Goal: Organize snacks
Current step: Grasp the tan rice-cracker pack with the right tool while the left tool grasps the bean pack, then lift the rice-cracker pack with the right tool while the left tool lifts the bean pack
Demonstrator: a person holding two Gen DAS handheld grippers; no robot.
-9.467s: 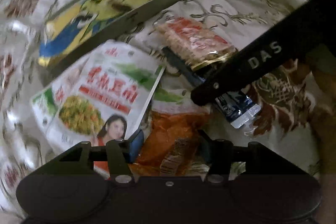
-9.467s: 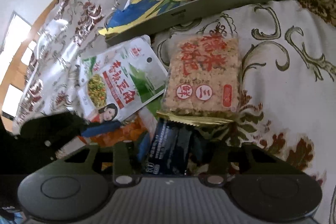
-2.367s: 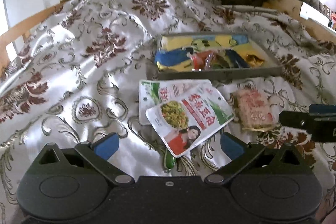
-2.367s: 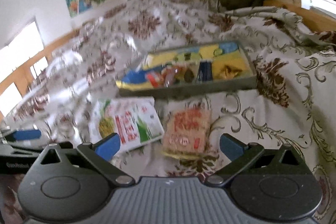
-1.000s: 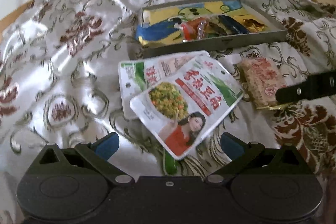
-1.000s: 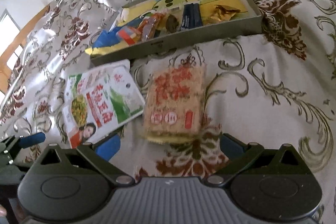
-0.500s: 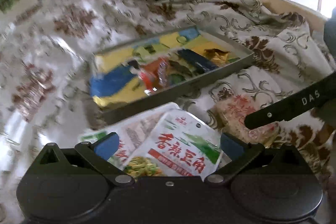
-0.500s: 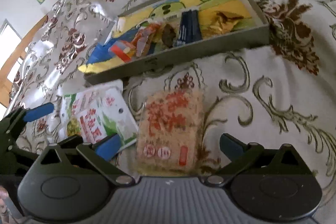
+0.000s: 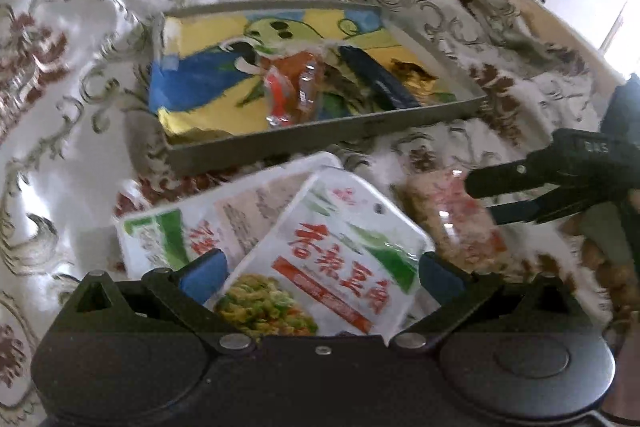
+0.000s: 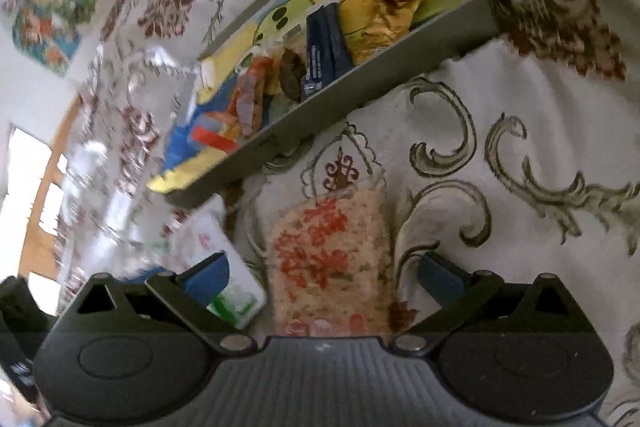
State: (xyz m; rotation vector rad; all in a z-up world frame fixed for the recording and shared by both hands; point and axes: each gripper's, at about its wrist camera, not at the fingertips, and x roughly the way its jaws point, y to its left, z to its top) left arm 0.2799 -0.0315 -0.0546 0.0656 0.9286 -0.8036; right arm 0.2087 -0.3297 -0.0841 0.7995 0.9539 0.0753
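Snacks lay on the bed: the white pouch (image 9: 336, 267) sat between the left tool's (image 9: 320, 277) wide fingers. The rice-cracker pack (image 10: 330, 259) sat between the right tool's (image 10: 322, 273) wide fingers.

Bedspread (image 9: 80, 75) under tray (image 9: 320, 141), snack packets (image 9: 344, 263)

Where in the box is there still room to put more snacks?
The tray is free at its left end, on the blue and yellow liner left of the orange snack packet. The far strip along the back wall also looks bare. Its middle and right are crowded: orange packet, dark blue packet, gold wrapper.
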